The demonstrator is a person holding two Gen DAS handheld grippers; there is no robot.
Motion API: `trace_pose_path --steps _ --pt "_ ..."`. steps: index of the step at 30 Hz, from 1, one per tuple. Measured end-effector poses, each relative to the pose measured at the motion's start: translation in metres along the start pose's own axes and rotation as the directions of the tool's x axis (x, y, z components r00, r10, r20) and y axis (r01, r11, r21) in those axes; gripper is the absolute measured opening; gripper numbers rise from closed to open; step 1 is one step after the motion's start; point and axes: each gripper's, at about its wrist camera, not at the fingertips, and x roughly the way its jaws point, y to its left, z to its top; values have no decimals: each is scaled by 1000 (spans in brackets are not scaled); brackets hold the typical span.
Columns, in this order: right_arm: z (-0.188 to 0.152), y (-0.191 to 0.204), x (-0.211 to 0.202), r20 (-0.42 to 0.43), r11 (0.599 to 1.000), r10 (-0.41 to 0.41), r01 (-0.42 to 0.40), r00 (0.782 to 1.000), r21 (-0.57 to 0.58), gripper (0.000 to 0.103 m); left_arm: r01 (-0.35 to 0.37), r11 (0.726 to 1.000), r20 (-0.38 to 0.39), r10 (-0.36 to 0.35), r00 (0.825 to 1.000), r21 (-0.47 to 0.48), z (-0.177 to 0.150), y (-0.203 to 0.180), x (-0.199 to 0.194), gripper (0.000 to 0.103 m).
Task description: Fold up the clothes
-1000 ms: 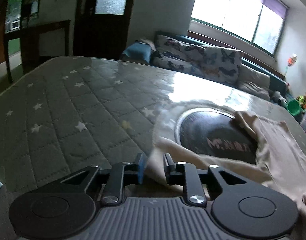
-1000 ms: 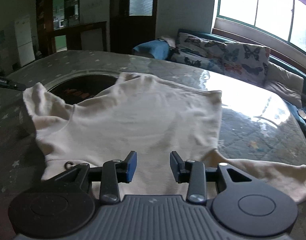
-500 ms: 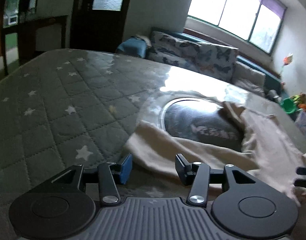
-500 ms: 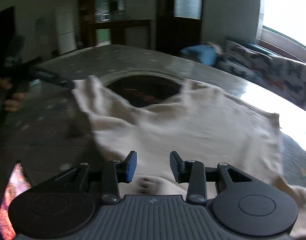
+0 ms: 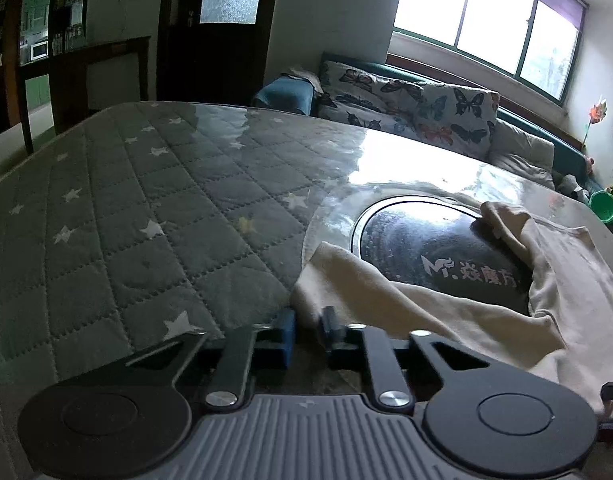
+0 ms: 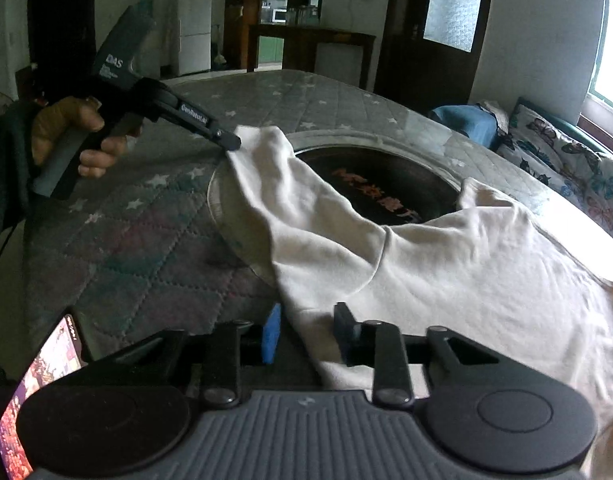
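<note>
Both hand-held grippers closing — left (image 5: 306, 330), right (image 6: 306, 334) — on cream shirt (image 6: 446, 272).

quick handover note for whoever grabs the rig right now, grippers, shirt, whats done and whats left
Left gripper: closing on the tip of one sleeve of the cream shirt.
Right gripper: closing, the shirt's near edge between its pads.
The shirt lies spread on the star-quilted table cover, partly over the round dark inset.
Done: both grippers are at the cloth. No fold is made yet.
Left: fold the sleeves in, then the body.
</note>
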Motion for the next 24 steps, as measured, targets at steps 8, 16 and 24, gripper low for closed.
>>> trace_pose_path --steps 8,16,24 --pt "-6 3 -3 -10 1000 25 -25 1000 -11 7 -61 993 79 53 995 97 9 -14 -6 7" --pt "-8 5 -4 -14 999 32 -33 999 -28 8 -91 991 38 88 995 102 7 -10 10 8" --pt "-6 -6 -13 -2 998 51 -51 999 20 14 -100 992 7 100 995 83 11 -2 14 18"
